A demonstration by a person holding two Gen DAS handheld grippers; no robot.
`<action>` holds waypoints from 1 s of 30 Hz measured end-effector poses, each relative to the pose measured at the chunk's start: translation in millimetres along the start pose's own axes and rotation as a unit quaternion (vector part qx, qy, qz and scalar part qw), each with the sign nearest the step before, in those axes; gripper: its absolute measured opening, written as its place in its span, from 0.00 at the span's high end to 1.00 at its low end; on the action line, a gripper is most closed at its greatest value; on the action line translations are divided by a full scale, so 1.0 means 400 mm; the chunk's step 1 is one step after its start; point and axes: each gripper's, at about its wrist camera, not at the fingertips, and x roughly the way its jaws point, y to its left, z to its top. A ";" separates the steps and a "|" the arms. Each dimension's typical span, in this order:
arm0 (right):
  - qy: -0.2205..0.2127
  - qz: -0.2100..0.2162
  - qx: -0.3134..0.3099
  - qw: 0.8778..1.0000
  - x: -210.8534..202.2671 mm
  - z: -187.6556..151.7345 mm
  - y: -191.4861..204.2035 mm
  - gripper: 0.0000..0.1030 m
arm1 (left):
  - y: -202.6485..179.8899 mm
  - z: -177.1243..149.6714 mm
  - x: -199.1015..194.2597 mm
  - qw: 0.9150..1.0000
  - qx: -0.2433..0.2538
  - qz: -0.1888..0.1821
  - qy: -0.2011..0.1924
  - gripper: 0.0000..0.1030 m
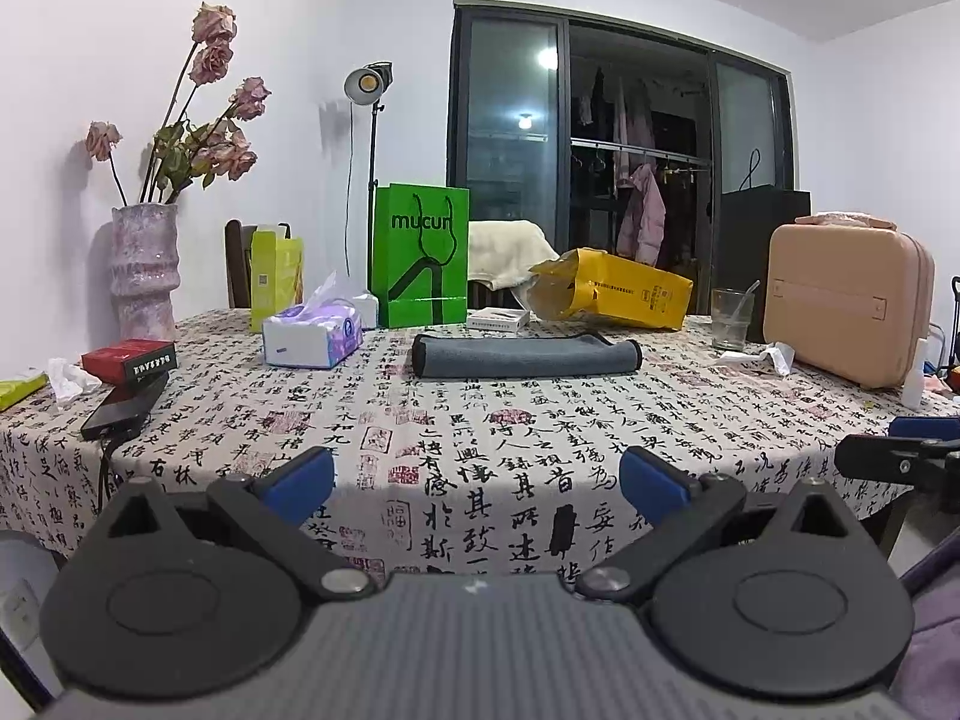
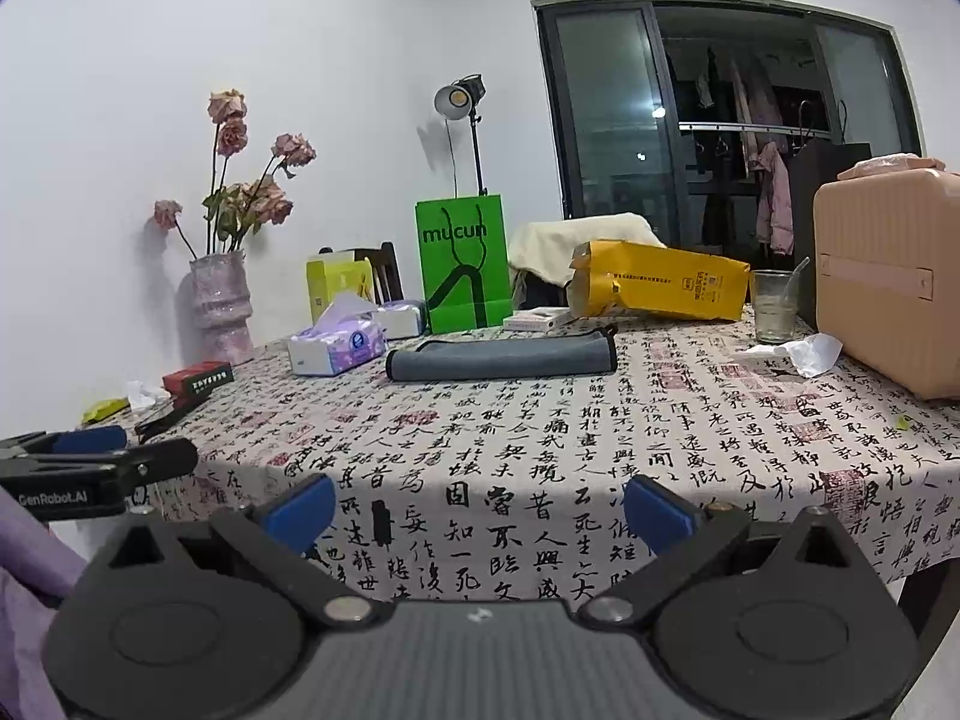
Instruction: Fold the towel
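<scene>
The surface [image 1: 540, 420] fills the lower half of both views, draped in a cloth printed with black calligraphy and red seals. At its right end a pink hard case [image 1: 852, 300] stands upright, with a clear glass [image 1: 731, 319] holding a spoon just to its left and crumpled white paper [image 1: 759, 357] in front of the glass. A green paper bag [image 1: 420, 255] marked "mucun" stands at the far edge near the middle, and a yellow package [image 1: 618, 291] lies tilted on its side to the right of it. A pale mottled vase [image 1: 144, 270] of dried pink roses stands at the far left corner.

The towel [image 1: 525, 355] is grey with a dark border. It lies folded into a long flat band across the far middle of the surface, just in front of the green bag and the yellow package, and apart from both tongs. A tissue pack [image 1: 312, 336] sits just left of the towel, and a red box [image 1: 129, 360] lies further left.

The left tongs [image 1: 477, 483] hover near the front edge of the surface, blue pads wide apart and holding nothing. The right tongs [image 2: 480, 510] hover beside them, likewise spread wide with nothing between the pads.
</scene>
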 end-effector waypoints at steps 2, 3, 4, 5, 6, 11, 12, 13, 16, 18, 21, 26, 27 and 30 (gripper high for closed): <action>-0.002 -0.001 0.000 1.000 -0.004 0.000 -0.002 0.00 | 0.001 0.002 -0.003 1.000 0.001 -0.002 -0.002 0.00; -0.003 -0.002 0.000 1.000 -0.006 0.000 -0.002 0.00 | 0.001 0.001 -0.005 1.000 0.000 -0.002 -0.003 0.00; -0.004 -0.002 0.000 1.000 -0.008 0.001 -0.002 0.00 | 0.002 0.002 -0.005 1.000 0.000 -0.002 -0.004 0.00; -0.005 -0.002 0.000 1.000 -0.010 0.001 -0.003 0.00 | 0.002 0.001 -0.006 1.000 -0.001 -0.002 -0.004 0.00; -0.007 -0.002 0.000 1.000 -0.011 0.001 -0.003 0.00 | 0.001 0.001 -0.007 1.000 -0.001 -0.002 -0.005 0.00; -0.013 -0.001 0.000 1.000 -0.023 -0.001 0.000 0.00 | -0.001 0.003 -0.015 1.000 -0.002 0.003 -0.013 0.00; -0.014 -0.001 -0.001 1.000 -0.024 -0.002 0.000 0.00 | -0.002 0.004 -0.016 1.000 -0.001 0.003 -0.014 0.00; -0.015 0.000 -0.001 1.000 -0.026 -0.002 0.001 0.00 | -0.002 0.004 -0.016 1.000 -0.001 0.003 -0.014 0.00; -0.016 0.000 -0.001 1.000 -0.030 -0.004 0.001 0.00 | -0.004 0.004 -0.020 1.000 -0.001 0.004 -0.015 0.00; -0.018 0.000 0.000 1.000 -0.031 -0.004 0.000 0.00 | -0.005 0.003 -0.020 1.000 -0.001 0.004 -0.015 0.00; -0.018 0.002 0.001 1.000 -0.031 -0.005 -0.001 0.00 | -0.005 0.003 -0.020 1.000 -0.001 0.004 -0.015 0.00; -0.019 0.002 0.001 1.000 -0.032 -0.005 0.000 0.00 | -0.006 0.003 -0.020 1.000 -0.001 0.004 -0.015 0.00; -0.019 0.002 0.001 1.000 -0.032 -0.005 0.000 0.00 | -0.005 0.003 -0.020 1.000 -0.001 0.004 -0.015 0.00; -0.018 0.005 0.003 1.000 -0.029 -0.005 -0.001 0.00 | -0.007 0.002 -0.020 1.000 -0.001 0.003 -0.015 0.00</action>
